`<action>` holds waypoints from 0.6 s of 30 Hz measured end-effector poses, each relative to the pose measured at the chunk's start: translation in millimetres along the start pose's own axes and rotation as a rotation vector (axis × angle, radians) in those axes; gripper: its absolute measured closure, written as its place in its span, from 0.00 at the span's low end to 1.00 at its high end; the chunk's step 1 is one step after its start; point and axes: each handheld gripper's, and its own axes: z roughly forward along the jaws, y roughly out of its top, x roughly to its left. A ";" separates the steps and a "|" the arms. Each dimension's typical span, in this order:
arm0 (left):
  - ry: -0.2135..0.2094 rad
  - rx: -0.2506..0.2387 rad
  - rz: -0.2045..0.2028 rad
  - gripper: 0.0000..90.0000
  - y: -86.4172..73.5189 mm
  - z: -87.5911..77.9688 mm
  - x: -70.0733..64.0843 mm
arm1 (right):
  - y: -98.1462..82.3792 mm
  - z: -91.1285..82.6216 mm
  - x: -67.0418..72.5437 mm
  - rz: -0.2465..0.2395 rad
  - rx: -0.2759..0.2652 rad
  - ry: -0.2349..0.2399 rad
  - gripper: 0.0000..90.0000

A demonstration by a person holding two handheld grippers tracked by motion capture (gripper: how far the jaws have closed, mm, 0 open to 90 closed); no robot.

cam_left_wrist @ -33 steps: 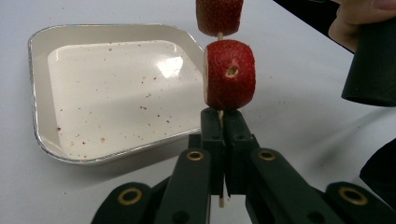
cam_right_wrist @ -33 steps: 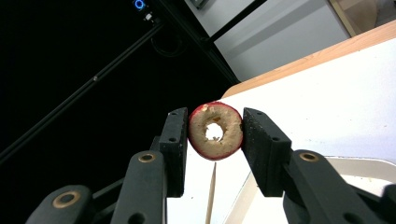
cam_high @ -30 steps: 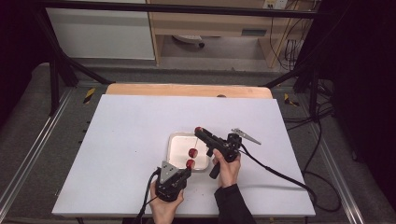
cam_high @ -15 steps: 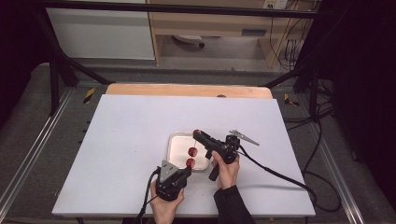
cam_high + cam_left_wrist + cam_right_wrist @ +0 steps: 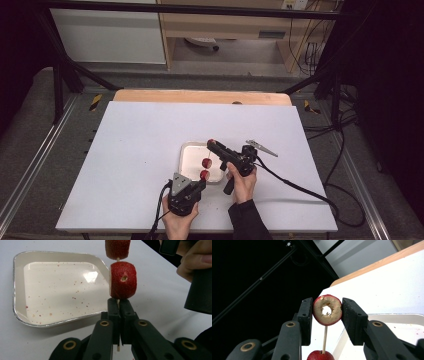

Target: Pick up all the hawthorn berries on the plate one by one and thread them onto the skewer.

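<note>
While the skewer (image 5: 117, 302) stands clamped near its lower end in the left gripper (image 5: 119, 305), whose jaws are pressed tight together on the thin stick, two red fruit pieces already sit on it: one (image 5: 123, 280) just above the jaw tips, another (image 5: 117, 248) higher up. In the high view these pieces (image 5: 205, 168) hang over the near right corner of the white tray (image 5: 189, 150), which lies mid-table on the white table (image 5: 130, 150).

The right gripper (image 5: 327, 310) holds a third cored fruit ring (image 5: 327, 310), jaws at a narrow-to-middling gap, pads pressing both sides of the ring. Ring sits at the bare skewer tip (image 5: 325, 336), hole roughly in line with the stick.

Step in hand, as judged: threading the third piece. Next move calls for keeping hole and stick coaxial, then sliding the ring down toward the fruit below while the left gripper keeps the stick from tilting.

Skewer's long axis runs from the left gripper up and away toward the far side of the table, free tip pointing at the right gripper (image 5: 212, 145).
</note>
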 end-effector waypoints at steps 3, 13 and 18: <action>-0.008 0.002 -0.017 0.98 1.3 -1.2 0.4 | -2.6 1.9 -2.3 -0.023 0.009 -0.006 0.69; -0.016 0.025 -0.037 0.98 2.6 3.1 2.0 | -3.6 0.1 -1.1 -0.046 0.029 -0.008 0.69; -0.011 0.002 -0.036 0.98 5.6 1.6 1.1 | -6.6 0.6 -2.0 -0.051 0.072 -0.013 0.70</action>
